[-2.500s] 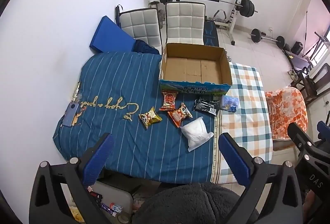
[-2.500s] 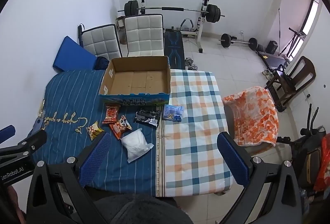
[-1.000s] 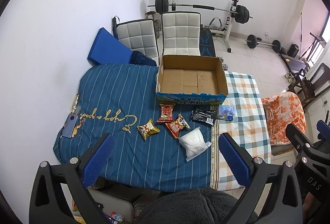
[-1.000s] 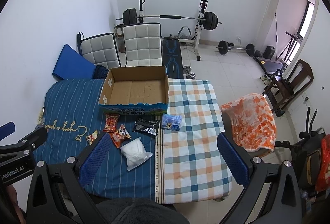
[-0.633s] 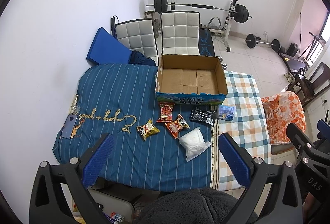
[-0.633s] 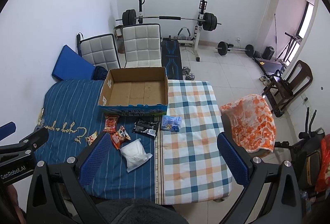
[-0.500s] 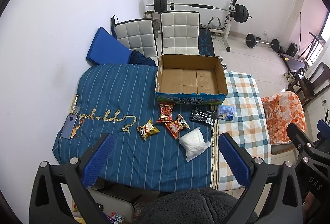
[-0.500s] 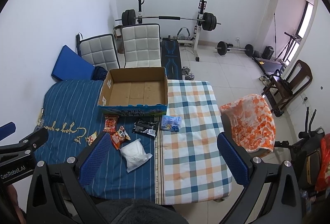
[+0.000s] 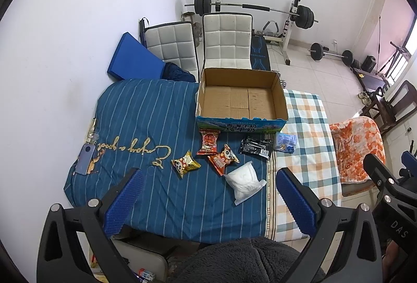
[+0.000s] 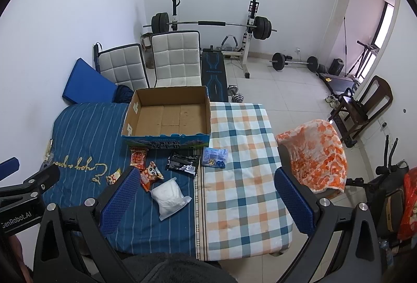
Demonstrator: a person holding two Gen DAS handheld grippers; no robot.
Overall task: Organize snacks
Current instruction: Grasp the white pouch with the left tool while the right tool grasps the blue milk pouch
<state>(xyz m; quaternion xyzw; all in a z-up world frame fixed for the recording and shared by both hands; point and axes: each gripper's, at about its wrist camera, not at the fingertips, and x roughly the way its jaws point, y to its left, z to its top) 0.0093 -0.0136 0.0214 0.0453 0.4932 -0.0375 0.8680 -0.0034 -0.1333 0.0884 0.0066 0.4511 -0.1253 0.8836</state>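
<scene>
An empty cardboard box (image 9: 239, 100) (image 10: 169, 116) stands at the far side of the covered table. In front of it lie a red packet (image 9: 208, 141), an orange panda packet (image 9: 224, 158), a yellow packet (image 9: 185, 164), a black packet (image 9: 256, 147), a pale blue packet (image 9: 286, 142) and a clear bag of white stuff (image 9: 243, 182) (image 10: 169, 193). My left gripper (image 9: 208, 194) and right gripper (image 10: 206, 194) both hang high above the near edge, open and empty.
A blue phone (image 9: 84, 160) lies on the striped blue cloth at the left. Two white chairs (image 9: 226, 43) stand behind the box, a weight bench (image 10: 208, 22) beyond. An orange-blanketed chair (image 10: 315, 152) is to the right of the checked cloth (image 10: 239, 168).
Both grippers have risen and drawn back a little since 2.5 s ago, so the table looks smaller. Nothing on the table has moved.
</scene>
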